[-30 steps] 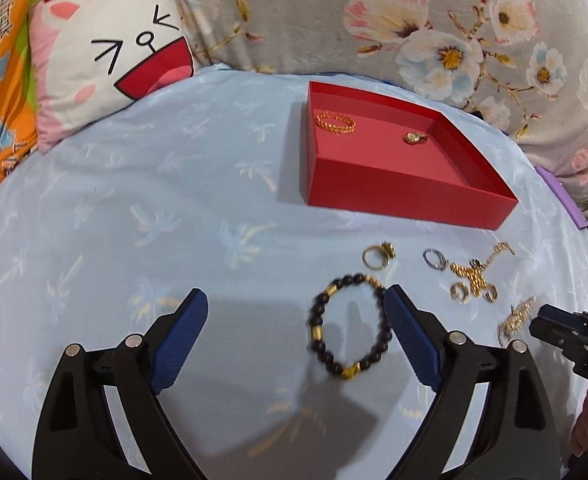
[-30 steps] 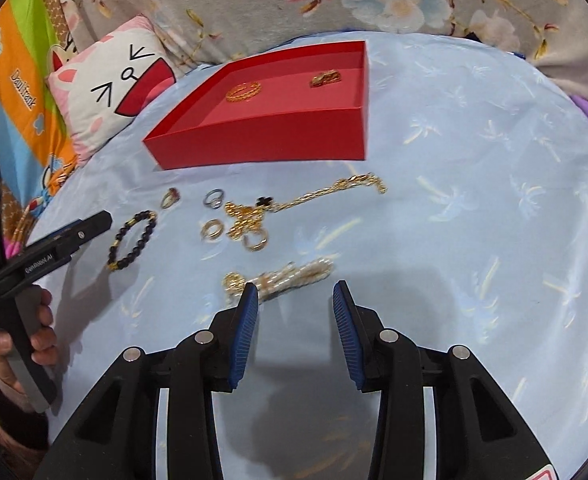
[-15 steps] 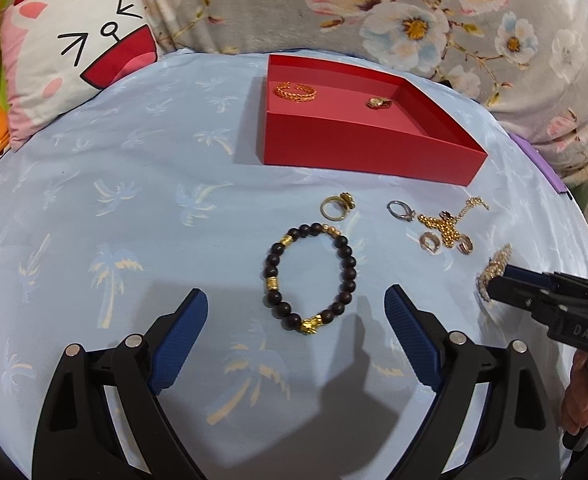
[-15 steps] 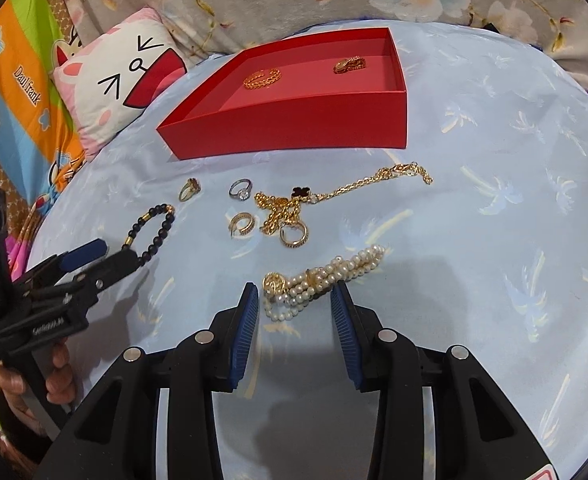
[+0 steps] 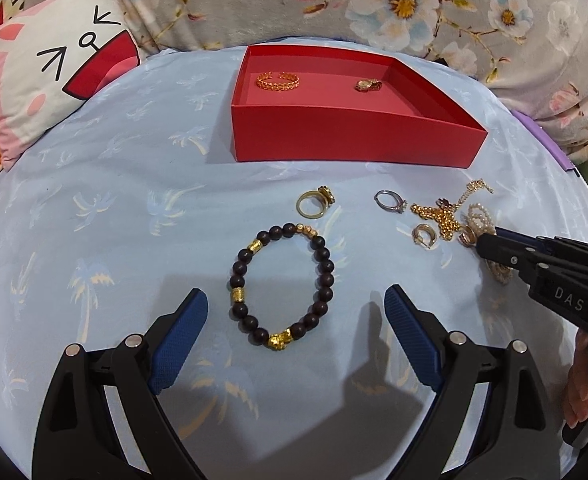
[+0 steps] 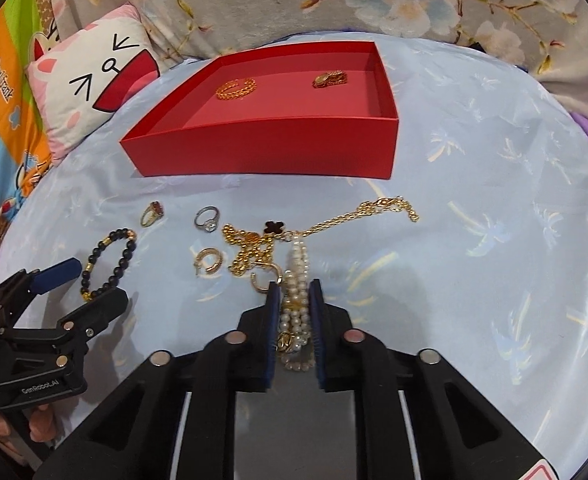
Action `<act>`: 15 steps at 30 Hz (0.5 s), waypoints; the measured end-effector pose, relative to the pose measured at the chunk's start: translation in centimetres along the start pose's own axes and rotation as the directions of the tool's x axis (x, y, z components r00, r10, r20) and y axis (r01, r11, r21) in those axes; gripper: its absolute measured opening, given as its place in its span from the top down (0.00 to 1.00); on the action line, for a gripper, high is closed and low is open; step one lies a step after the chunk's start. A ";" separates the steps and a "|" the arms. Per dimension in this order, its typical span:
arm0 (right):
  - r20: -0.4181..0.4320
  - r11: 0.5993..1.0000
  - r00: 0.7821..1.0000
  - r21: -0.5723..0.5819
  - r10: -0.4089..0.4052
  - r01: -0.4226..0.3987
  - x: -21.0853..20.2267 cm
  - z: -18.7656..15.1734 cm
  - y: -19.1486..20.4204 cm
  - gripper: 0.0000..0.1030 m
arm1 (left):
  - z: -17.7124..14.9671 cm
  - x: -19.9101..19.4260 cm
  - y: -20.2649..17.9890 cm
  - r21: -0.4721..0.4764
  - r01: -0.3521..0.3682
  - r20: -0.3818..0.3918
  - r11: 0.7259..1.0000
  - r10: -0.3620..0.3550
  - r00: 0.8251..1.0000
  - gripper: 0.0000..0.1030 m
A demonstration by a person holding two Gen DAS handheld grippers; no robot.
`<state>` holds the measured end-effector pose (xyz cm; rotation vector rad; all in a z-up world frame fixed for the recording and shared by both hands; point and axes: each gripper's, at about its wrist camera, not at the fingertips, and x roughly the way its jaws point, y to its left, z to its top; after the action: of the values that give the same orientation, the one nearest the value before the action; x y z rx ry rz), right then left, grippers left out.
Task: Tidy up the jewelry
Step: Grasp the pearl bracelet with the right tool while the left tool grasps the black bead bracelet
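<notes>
A red tray (image 5: 349, 142) (image 6: 262, 152) holds a gold bangle (image 5: 278, 80) and a small gold piece (image 5: 367, 85). A dark bead bracelet (image 5: 282, 284) (image 6: 108, 260) lies flat between the fingers of my wide-open left gripper (image 5: 294, 312). My right gripper (image 6: 294, 292) has its pads closed on a pearl bracelet (image 6: 295, 280) that lies on the cloth. Loose pieces lie in front of the tray: a gold ring (image 5: 313, 204), a silver ring (image 5: 389, 202), a gold chain (image 6: 313, 232), and hoop earrings (image 6: 210, 260).
The jewelry lies on a light blue cloth with palm prints (image 5: 114, 220). A pink cat pillow (image 5: 54, 76) sits at the far left and flowered fabric (image 5: 413, 0) runs along the back. The right gripper's body shows in the left wrist view (image 5: 553, 276).
My left gripper moved forward until its fingers flank the bead bracelet. My right gripper moved forward over the pearl bracelet and closed its fingers on it.
</notes>
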<state>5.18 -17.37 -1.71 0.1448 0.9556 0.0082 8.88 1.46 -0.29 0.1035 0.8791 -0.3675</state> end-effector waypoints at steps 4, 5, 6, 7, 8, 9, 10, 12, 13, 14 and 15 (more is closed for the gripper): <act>-0.007 1.000 1.000 0.010 0.010 -0.010 -0.1 -0.1 -0.4 0.88 | 0.3 0.3 -0.2 -0.001 -0.020 0.000 1.000 0.020 1.000 0.19; -0.009 1.000 1.000 0.009 0.010 -0.010 -0.2 -0.1 -0.4 0.88 | 0.3 0.3 -0.3 0.000 -0.023 0.001 1.000 0.023 1.000 0.21; -0.011 1.000 1.000 0.010 0.013 -0.013 -0.2 -0.2 -0.4 0.88 | 0.3 0.3 -0.2 -0.002 -0.023 0.003 1.000 0.023 1.000 0.23; -0.013 1.000 1.000 0.011 0.016 -0.016 -0.3 -0.2 -0.5 0.88 | 0.4 0.3 -0.1 -0.005 -0.021 0.007 1.000 0.021 1.000 0.26; -0.015 1.000 1.000 0.013 0.021 -0.020 -0.3 -0.3 -0.5 0.88 | 0.4 0.2 0.0 -0.010 -0.021 0.010 1.000 0.022 1.000 0.31; -0.017 1.000 1.000 0.017 0.024 -0.024 -0.4 -0.4 -0.6 0.88 | 0.4 0.1 0.2 -0.016 -0.020 0.015 1.000 0.020 1.000 0.35; -0.019 0.999 0.999 0.022 0.030 -0.030 -0.4 -0.4 -0.7 0.88 | 0.4 0.1 0.2 -0.019 -0.018 0.018 1.000 0.019 1.000 0.40; -0.020 0.999 0.999 0.031 0.038 -0.037 -0.5 -0.5 -0.9 0.88 | 0.5 0.1 0.4 -0.023 -0.013 0.021 1.000 0.013 1.000 0.45; -0.021 0.999 0.999 0.034 0.040 -0.040 -0.6 -0.5 -0.9 0.88 | 0.5 0.1 0.4 -0.022 -0.010 0.022 1.000 0.011 1.000 0.47; -0.021 0.998 0.999 0.037 0.042 -0.042 -0.7 -0.6 -1.0 0.88 | 0.5 0.1 0.3 -0.020 -0.007 0.024 1.000 0.008 1.000 0.54; -0.021 0.998 0.999 0.039 0.043 -0.043 -0.7 -0.6 -1.0 0.88 | 0.4 0.0 0.3 -0.018 -0.004 0.025 1.000 0.005 1.000 0.56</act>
<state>4.21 -18.33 -1.61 0.2009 0.9746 0.0311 9.33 1.62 -0.05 0.0843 0.8572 -0.3558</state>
